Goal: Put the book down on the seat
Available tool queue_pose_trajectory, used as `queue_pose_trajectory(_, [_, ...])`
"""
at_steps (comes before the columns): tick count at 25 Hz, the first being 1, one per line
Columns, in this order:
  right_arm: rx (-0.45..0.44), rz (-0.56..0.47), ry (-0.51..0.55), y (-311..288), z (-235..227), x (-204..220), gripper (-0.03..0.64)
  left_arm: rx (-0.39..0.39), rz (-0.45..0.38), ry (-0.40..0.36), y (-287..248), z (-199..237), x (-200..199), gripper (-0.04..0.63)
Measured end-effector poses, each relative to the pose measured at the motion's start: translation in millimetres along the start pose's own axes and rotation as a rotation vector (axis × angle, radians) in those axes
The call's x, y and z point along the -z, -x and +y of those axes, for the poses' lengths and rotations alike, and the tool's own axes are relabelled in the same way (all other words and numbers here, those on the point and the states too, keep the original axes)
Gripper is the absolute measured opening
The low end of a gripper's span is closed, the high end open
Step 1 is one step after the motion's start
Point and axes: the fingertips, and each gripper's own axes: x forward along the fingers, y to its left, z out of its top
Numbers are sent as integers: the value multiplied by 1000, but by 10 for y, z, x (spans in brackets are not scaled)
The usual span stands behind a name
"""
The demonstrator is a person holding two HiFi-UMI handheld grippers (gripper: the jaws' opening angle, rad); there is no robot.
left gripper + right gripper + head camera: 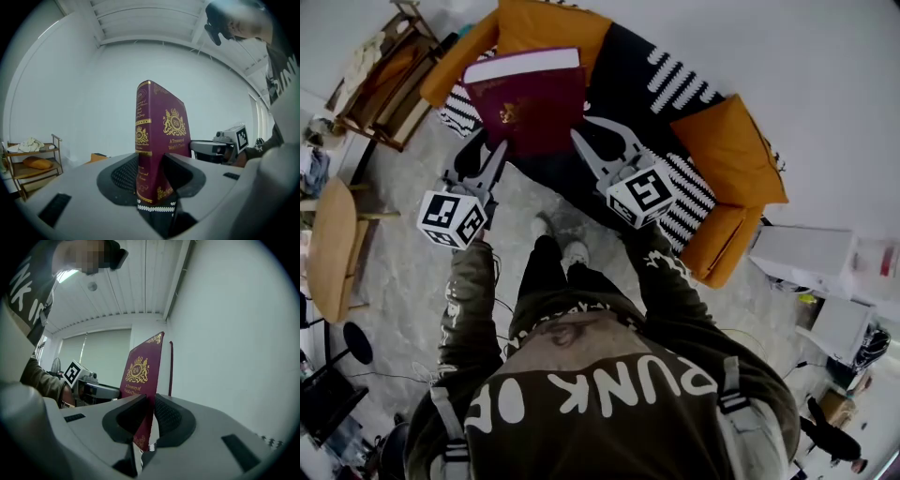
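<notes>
While your left gripper (487, 150) and right gripper (591, 137) clamp the thick burgundy hardcover book (530, 103) above the orange sofa's black seat (628, 80), the right seems to pinch only its cover; uneven release may flop it open.

Book (530, 98) is up over the left end of the sofa (637, 103), in front of the back cushion (548, 26). The left gripper (487, 148) is clamped on its near-left corner by the spine and the right gripper (596, 133) on its near-right edge, with the book between each pair of fingers. Second cushion (727, 150) lies on the sofa's right end, well right of the book; shelf rack (384, 80) stands left of the sofa, round surface (333, 248) nearer and left of the person (609, 375), white boxes (811, 258) off the sofa's right end.
</notes>
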Motion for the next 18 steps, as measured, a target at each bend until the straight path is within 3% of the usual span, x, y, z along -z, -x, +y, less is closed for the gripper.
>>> queue_pose_trajectory(4, [7,26,-23,-408,-360,211,64,5,25,21,-405,406,136,160])
queue_pose_trajectory(12, [38,96,-74,-1663,-1167,814,64,28,79,93,-1347,1664,554,160])
queue_pose_trajectory(18, [57,176,-136,-2345,-1681,1514,64,34,156,168,-1975,2368,1135,160])
